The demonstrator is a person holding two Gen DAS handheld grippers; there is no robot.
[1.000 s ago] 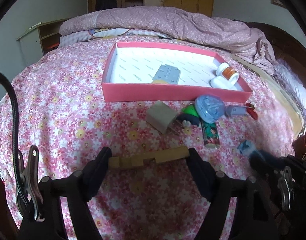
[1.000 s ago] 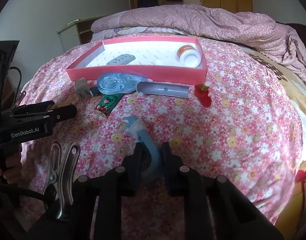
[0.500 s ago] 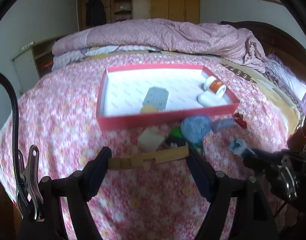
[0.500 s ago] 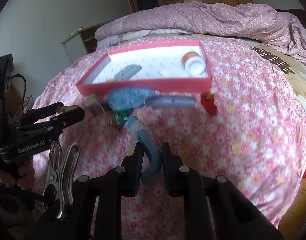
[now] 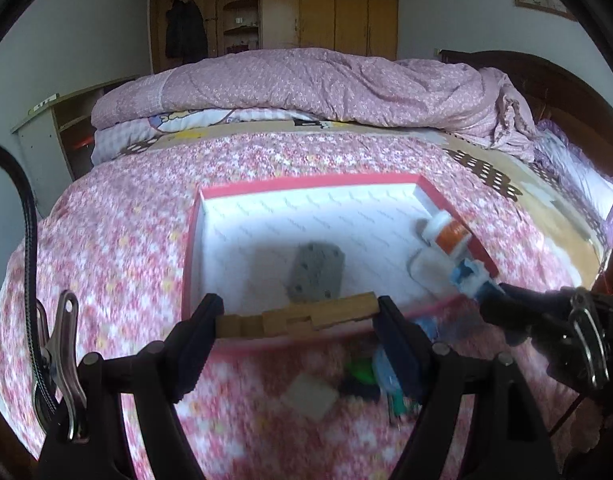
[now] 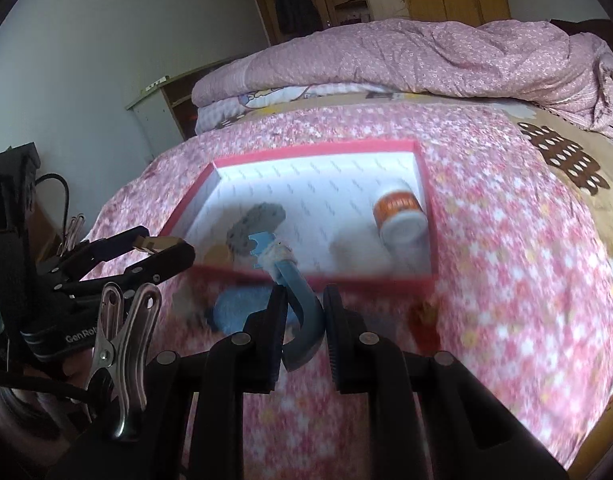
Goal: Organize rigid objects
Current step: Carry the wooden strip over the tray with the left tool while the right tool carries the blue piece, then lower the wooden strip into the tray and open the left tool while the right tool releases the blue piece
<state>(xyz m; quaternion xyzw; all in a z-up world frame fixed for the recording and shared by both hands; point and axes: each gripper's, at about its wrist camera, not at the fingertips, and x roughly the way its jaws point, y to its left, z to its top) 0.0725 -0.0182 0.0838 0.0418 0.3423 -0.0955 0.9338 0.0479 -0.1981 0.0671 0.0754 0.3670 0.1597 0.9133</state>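
Pink flowered bedding (image 5: 118, 248) carries a red-rimmed tray (image 5: 190, 264) in the middle of the bed. Near its front wall, the left gripper (image 5: 296, 318) stands wide and clamps a notched wooden piece (image 5: 296, 317) by its two ends. To the right, the right gripper (image 6: 304, 320) is nearly closed on a curved blue tool (image 6: 302, 300). The wood is held only at its tips, so I think a small twist could let it slip out and fall outside the tray. Both grippers are close together and could collide. Objects before the tray are blurred and partly hidden by the fingers.
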